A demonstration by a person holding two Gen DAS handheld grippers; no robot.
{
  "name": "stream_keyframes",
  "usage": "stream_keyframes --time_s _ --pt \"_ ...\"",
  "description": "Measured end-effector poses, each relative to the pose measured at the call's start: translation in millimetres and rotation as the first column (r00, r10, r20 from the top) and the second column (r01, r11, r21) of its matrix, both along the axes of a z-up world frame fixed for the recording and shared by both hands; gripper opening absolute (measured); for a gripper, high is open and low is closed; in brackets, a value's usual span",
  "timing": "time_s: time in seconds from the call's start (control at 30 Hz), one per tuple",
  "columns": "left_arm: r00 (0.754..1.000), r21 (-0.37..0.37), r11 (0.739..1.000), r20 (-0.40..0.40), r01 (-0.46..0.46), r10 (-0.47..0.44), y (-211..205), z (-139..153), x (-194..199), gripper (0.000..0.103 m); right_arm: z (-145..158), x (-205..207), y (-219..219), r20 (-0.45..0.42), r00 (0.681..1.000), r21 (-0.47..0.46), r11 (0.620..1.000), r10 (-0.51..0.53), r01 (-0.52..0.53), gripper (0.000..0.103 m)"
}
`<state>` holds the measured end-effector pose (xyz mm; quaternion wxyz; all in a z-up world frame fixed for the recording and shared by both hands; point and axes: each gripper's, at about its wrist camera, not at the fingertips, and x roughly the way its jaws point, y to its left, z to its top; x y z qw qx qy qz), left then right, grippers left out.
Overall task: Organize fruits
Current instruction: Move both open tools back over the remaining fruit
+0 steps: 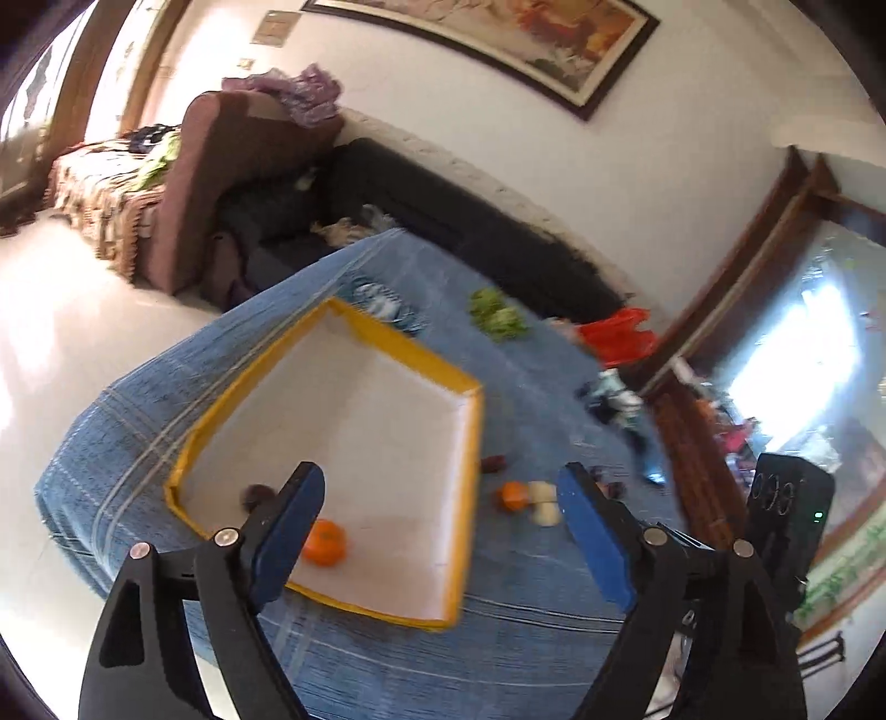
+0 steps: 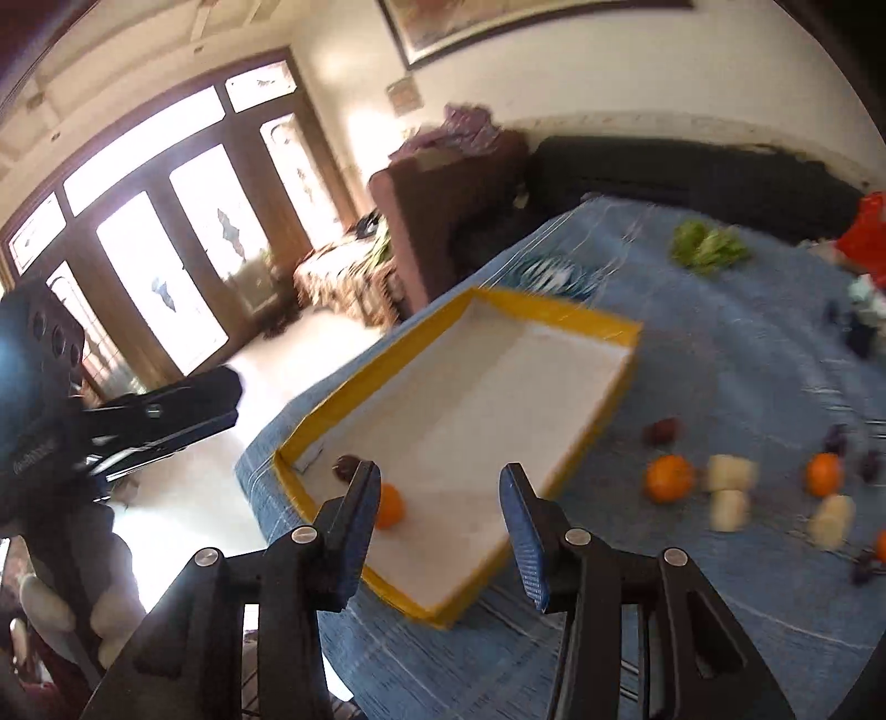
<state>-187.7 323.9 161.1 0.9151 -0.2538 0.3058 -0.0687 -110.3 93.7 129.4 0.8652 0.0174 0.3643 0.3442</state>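
White tray floor (image 2: pixel 498 399) mostly bare, orange (image 2: pixel 389 507) and dark fruit (image 2: pixel 344 468) crowding its near corner, yellow rim (image 2: pixel 559 315) around.

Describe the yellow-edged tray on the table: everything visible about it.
The tray is a shallow rectangular box, looking like cardboard, with yellow walls and a plain white floor. It lies flat and open on the blue cloth near the table's edge. Inside, at its near end, sit one orange and one small dark fruit, apart from each other. Neither gripper touches it; the other fruits lie outside it.

Blue cloth (image 1: pixel 526 399) over table, brown sofa (image 1: pixel 232 166), framed picture (image 1: pixel 531 39), glazed doors (image 2: pixel 166 232)
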Motion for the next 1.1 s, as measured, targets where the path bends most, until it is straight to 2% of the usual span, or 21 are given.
stream_keyframes --time_s 0.13,0.3,0.37,0.47,0.53,0.6,0.67,0.73,0.83,0.93,1.03,1.1 --pt "0.997 -0.017 0.998 0.060 0.058 -0.057 -15.8 44.1 -15.4 0.086 57.8 -19.3 -79.5 0.088 0.988 0.031 0.992 -0.126 0.123 0.058" --pt "0.988 0.002 0.995 0.118 0.104 -0.103 -30.3 102.4 -26.6 0.086 147.3 -51.6 -180.1 0.204 0.933 0.081 0.955 -0.295 0.284 0.059" --pt "0.984 0.023 0.995 0.147 0.096 -0.098 -34.8 132.3 -28.2 0.086 189.5 -68.6 -216.9 0.244 0.904 0.126 0.936 -0.352 0.330 0.061" --pt "0.979 0.081 0.996 0.193 0.048 -0.063 -44.8 172.0 -30.3 0.089 253.3 -92.5 -266.7 0.321 0.842 0.177 0.901 -0.434 0.397 0.071" --pt "0.976 0.132 0.991 0.212 0.023 -0.051 -55.5 189.2 -26.4 0.095 284.0 -101.3 -289.8 0.362 0.802 0.194 0.880 -0.475 0.434 0.075" --pt "0.977 0.170 0.985 0.213 -0.006 -0.031 -69.4 198.3 -18.4 0.096 297.1 -104.1 -305.5 0.382 0.776 0.205 0.865 -0.502 0.458 0.079" --pt "0.983 0.173 0.985 0.180 0.009 -0.041 -83.6 193.5 -4.7 0.097 288.6 -99.0 -312.7 0.367 0.785 0.213 0.866 -0.499 0.451 0.082" --pt "0.989 0.155 0.987 0.132 0.047 -0.068 -98.3 178.8 12.9 0.097 259.0 -86.0 -315.7 0.318 0.812 0.201 0.872 -0.489 0.446 0.083" --pt "0.991 0.109 0.989 0.078 0.102 -0.111 -116.7 146.8 36.7 0.097 192.7 -51.4 -309.7 0.200 0.872 0.143 0.894 -0.447 0.425 0.083" --pt "0.989 0.086 0.986 0.026 0.142 -0.144 -130.4 103.7 56.8 0.097 123.0 -17.1 -296.2 0.061 0.917 0.099 0.916 -0.395 0.388 0.083" --pt "0.987 0.086 0.984 -0.055 0.157 -0.153 -140.3 51.7 82.8 0.097 57.8 15.5 -275.0 -0.085 0.927 0.083 0.924 -0.366 0.373 0.082" --pt "0.980 0.103 0.981 -0.129 0.166 -0.152 -142.9 12.7 102.5 0.095 21.2 31.7 -262.5 -0.150 0.924 0.073 0.928 -0.351 0.365 0.080"
